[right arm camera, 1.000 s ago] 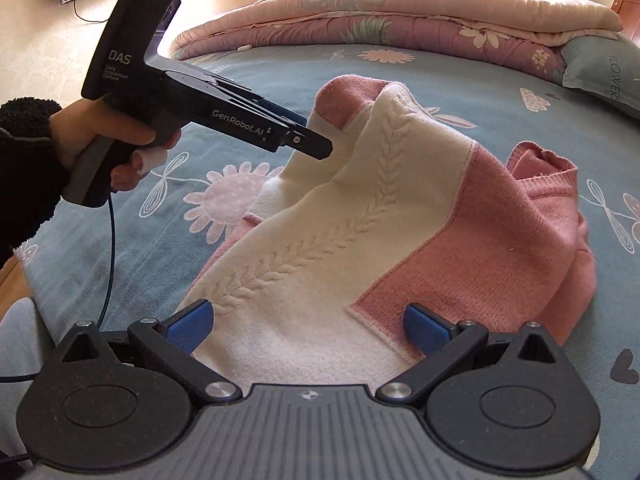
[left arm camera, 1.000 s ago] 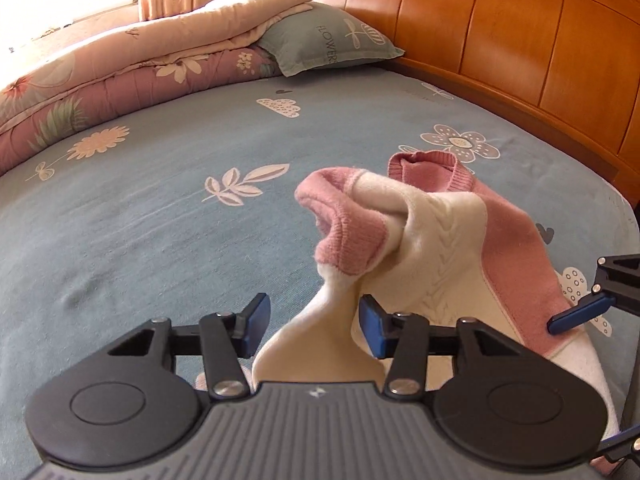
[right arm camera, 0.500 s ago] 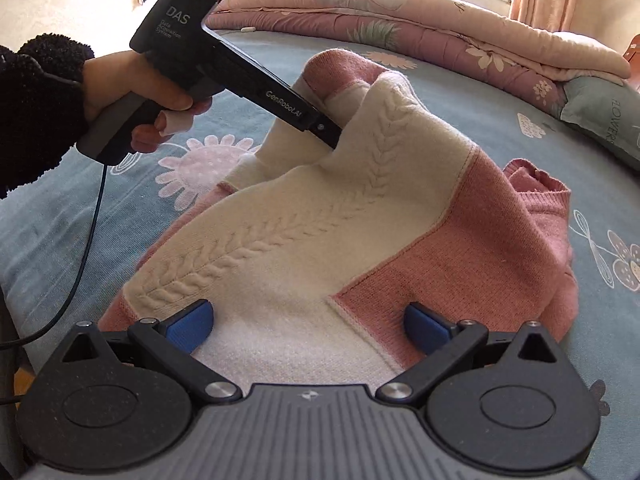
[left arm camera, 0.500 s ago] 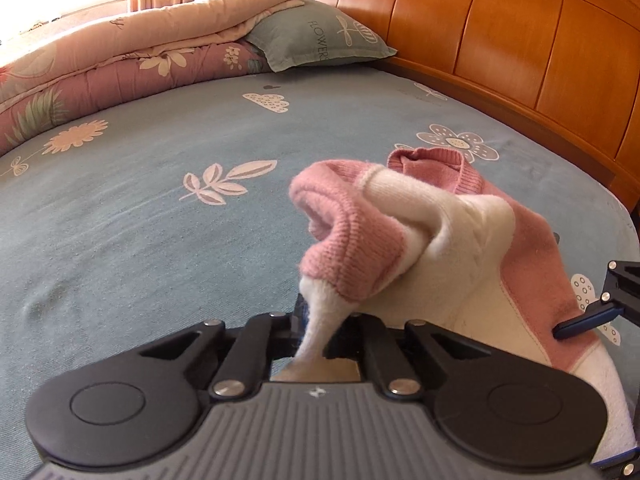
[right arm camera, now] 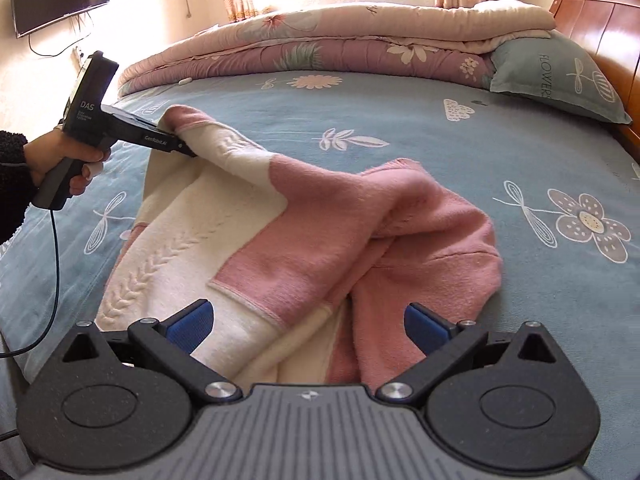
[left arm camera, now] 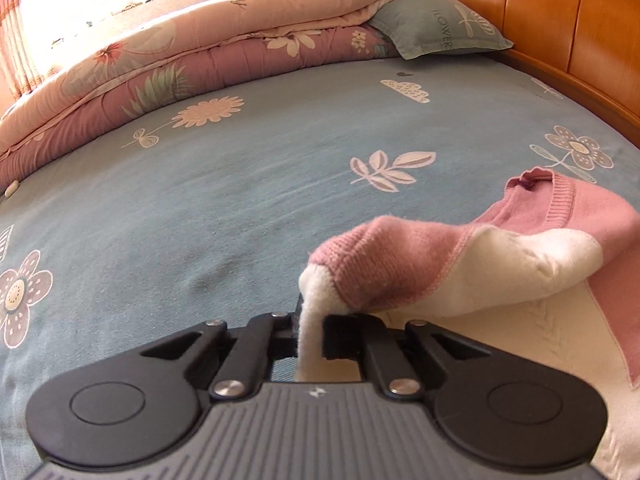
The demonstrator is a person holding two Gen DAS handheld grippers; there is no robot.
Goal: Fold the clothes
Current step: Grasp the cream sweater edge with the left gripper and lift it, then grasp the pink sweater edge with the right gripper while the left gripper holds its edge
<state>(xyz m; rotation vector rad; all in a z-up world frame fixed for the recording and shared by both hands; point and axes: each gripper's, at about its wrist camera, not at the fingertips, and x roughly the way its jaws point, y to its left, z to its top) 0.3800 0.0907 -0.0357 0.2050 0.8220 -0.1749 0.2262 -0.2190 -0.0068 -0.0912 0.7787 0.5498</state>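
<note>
- Since a second ago, left gripper [left arm camera: 310,330] has closed, now pinching the cream edge of the pink-and-cream sweater [right arm camera: 280,248], drawing it sideways to spread it.
- Right gripper [right arm camera: 306,322] hovers spread over the sweater's crumpled near end on the blue bedsheet [right arm camera: 460,152].
- Folded quilt [right arm camera: 340,40] and pillow [right arm camera: 560,76] lie well apart; nothing blocks.

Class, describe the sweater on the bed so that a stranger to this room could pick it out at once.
Start at the blue flower-print bedsheet in front of the wooden headboard. Nearer than the folded quilt and grey-blue pillow lies a crumpled sweater. It is the only knit there, pink and cream with a cable pattern, one end pinched in the left gripper.
</note>
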